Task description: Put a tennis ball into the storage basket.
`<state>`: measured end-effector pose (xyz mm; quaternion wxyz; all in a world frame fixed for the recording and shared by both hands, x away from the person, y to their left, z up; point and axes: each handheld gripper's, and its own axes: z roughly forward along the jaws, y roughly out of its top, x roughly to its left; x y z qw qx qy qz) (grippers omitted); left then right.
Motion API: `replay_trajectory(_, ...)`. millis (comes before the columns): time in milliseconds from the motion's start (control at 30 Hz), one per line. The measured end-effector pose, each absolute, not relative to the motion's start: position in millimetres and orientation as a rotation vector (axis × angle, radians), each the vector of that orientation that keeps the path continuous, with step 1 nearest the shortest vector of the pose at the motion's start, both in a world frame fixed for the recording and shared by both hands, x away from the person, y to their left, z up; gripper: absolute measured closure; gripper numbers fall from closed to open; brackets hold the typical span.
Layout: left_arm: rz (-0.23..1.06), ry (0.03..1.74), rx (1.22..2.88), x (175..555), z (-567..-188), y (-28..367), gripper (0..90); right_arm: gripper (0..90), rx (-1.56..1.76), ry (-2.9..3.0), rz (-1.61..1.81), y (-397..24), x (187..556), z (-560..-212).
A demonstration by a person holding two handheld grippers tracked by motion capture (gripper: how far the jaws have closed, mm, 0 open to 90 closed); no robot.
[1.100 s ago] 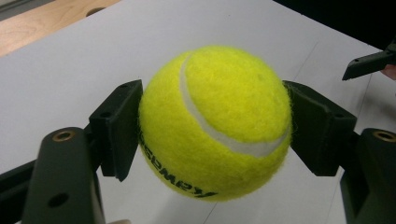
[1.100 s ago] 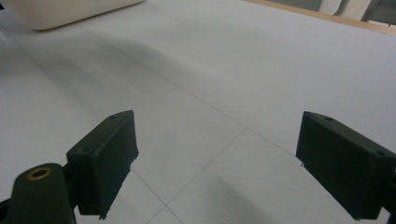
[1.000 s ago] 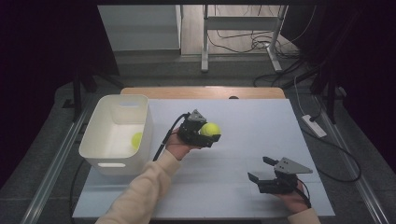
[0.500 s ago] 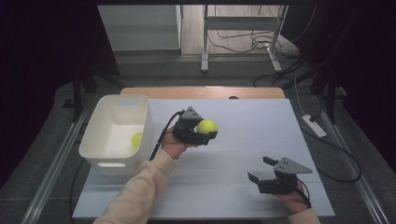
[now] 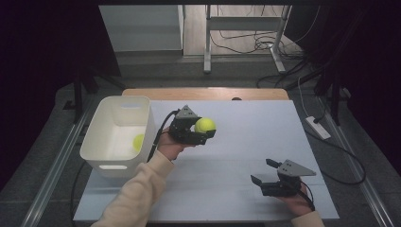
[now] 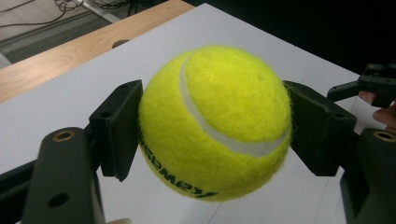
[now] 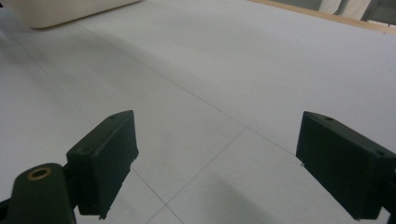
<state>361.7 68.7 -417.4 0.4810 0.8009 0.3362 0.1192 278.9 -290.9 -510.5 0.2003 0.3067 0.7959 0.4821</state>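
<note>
Ball [image 5: 205, 125], fuzzy yellow felt sphere with a white seam and black lettering, is clamped between the black pads of the left hand-held gripper [image 5: 204, 130], held above the counter [image 5: 246, 142] just right of the bin [image 5: 116, 163]. Bin is white plastic, rounded rectangle, at 9 o'clock from the ball; a second ball [image 5: 138, 141] lies inside against its right wall. Right hand-held gripper [image 5: 263, 172] sits at 5 o'clock, well apart, jaws spread wide and empty. Counter surface is matte white sheet with thin seams and a wooden far edge.
</note>
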Motion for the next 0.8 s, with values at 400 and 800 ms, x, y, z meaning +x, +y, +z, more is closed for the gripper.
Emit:
replay_trajectory(400,0.311,0.833,1.928,359.8,-410.3,80.1,26.5,12.8,0.858,2.224,1.347,-290.9,278.7,-510.4)
replay_trajectory(800,0.336,0.835,1.906,356.2,-404.6,88.3,26.5,12.8,0.857,2.225,1.345,-290.7,278.9,-510.5)
